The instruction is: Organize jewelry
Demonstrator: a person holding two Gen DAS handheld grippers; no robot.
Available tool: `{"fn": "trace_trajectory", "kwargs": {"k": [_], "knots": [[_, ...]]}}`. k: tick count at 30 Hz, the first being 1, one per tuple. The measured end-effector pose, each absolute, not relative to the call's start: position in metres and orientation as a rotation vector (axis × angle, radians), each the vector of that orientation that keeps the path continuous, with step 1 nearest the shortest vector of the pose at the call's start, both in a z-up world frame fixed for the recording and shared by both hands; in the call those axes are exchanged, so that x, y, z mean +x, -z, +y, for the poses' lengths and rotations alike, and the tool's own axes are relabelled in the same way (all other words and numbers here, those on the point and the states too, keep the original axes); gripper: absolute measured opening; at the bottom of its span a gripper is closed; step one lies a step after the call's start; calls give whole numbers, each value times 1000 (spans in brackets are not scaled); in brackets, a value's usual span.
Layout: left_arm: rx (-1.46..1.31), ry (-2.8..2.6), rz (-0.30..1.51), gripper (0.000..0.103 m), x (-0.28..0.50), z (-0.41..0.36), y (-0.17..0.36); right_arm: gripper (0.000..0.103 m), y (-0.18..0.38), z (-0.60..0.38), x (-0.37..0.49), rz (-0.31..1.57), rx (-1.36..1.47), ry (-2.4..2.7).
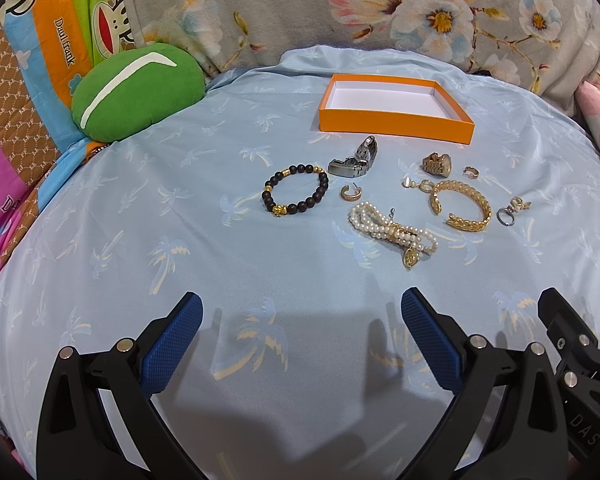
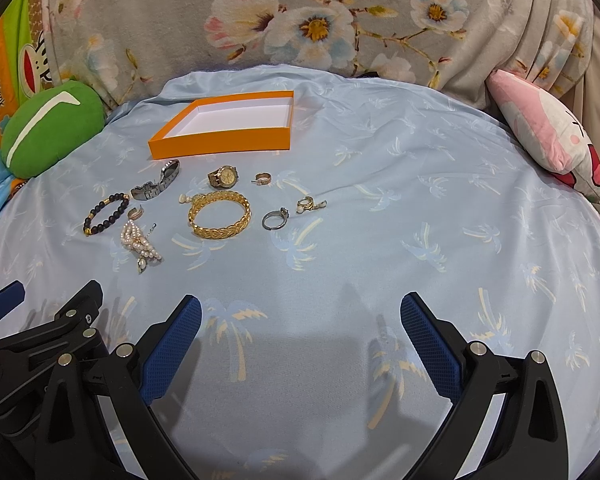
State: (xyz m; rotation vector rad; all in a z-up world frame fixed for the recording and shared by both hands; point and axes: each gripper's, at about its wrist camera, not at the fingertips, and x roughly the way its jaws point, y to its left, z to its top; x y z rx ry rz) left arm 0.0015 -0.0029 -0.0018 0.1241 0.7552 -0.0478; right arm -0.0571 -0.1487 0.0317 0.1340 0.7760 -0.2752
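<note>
An empty orange box (image 1: 396, 122) (image 2: 220, 142) with a white inside sits on the blue sheet. In front of it lie a dark bead bracelet (image 1: 296, 194) (image 2: 105, 213), a silver watch (image 1: 354, 159) (image 2: 158, 185), a gold watch (image 1: 437, 163) (image 2: 223, 176), a gold bangle (image 1: 462, 205) (image 2: 220, 214), a pearl bracelet (image 1: 392, 234) (image 2: 140, 245), a silver ring (image 1: 505, 217) (image 2: 275, 218) and small earrings (image 1: 350, 193). My left gripper (image 1: 302, 312) is open and empty, short of the jewelry. My right gripper (image 2: 300, 312) is open and empty, to the right of the left one.
A green cushion (image 1: 136, 90) (image 2: 52, 130) lies at the back left and a pink plush pillow (image 2: 552, 136) at the right. A floral blanket (image 1: 380, 12) rises behind the box. The blue palm-print sheet (image 2: 420, 220) covers the bed.
</note>
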Motion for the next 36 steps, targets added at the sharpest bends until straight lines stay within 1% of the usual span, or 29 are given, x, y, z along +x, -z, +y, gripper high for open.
{"fn": "trace_trajectory", "kwargs": {"k": [36], "knots": [[125, 48, 759, 97, 1, -4, 5, 98, -30, -151, -55, 779, 137, 281]]}}
